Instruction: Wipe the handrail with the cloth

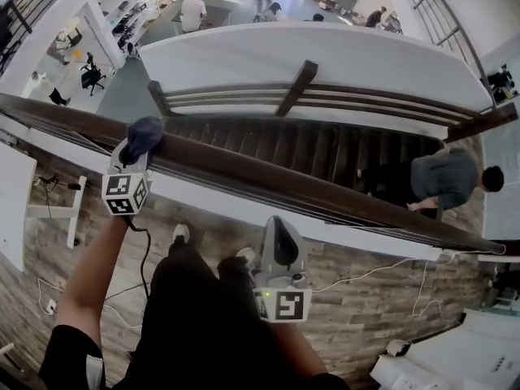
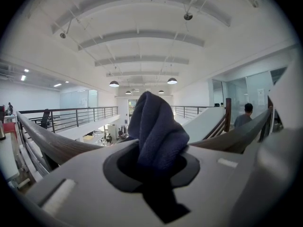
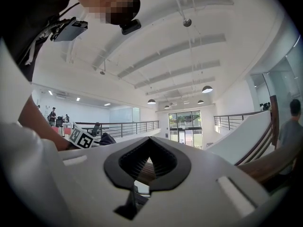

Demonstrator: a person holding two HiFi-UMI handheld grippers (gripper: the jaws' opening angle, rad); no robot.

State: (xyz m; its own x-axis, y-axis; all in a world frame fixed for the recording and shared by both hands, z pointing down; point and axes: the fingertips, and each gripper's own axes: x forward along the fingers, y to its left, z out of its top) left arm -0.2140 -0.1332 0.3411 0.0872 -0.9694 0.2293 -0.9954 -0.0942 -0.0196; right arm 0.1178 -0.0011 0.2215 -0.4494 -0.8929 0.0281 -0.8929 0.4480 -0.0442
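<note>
Head view first: where's the cloth [image 1: 146, 130]?

At ten o'clock, bunched on top of the dark wooden handrail [image 1: 268, 177], which runs from nine o'clock down toward four.

What has hold of it?

The left gripper [image 1: 136, 149]. Its own view shows the jaws parted only as far as the blue fabric forces them, clamped on a thick fold with the rest standing up above the tips.

And the right gripper [image 1: 280, 232]?

It sits at six o'clock, on the person's side of the rail and short of it. Its view shows the jaws brought together with nothing held; only a strip of wood shows through the hollow between them.

What could go wrong?

I'd guess the drag of the wood. One fold is pinched, so a long stroke might tug the fabric loose.

Then?

It could drop off the far side onto the stairs [image 1: 325, 140], where a person [image 1: 443, 181] stands at three o'clock. Pressing too low could also scrape the jaw tips on the rail.
</note>
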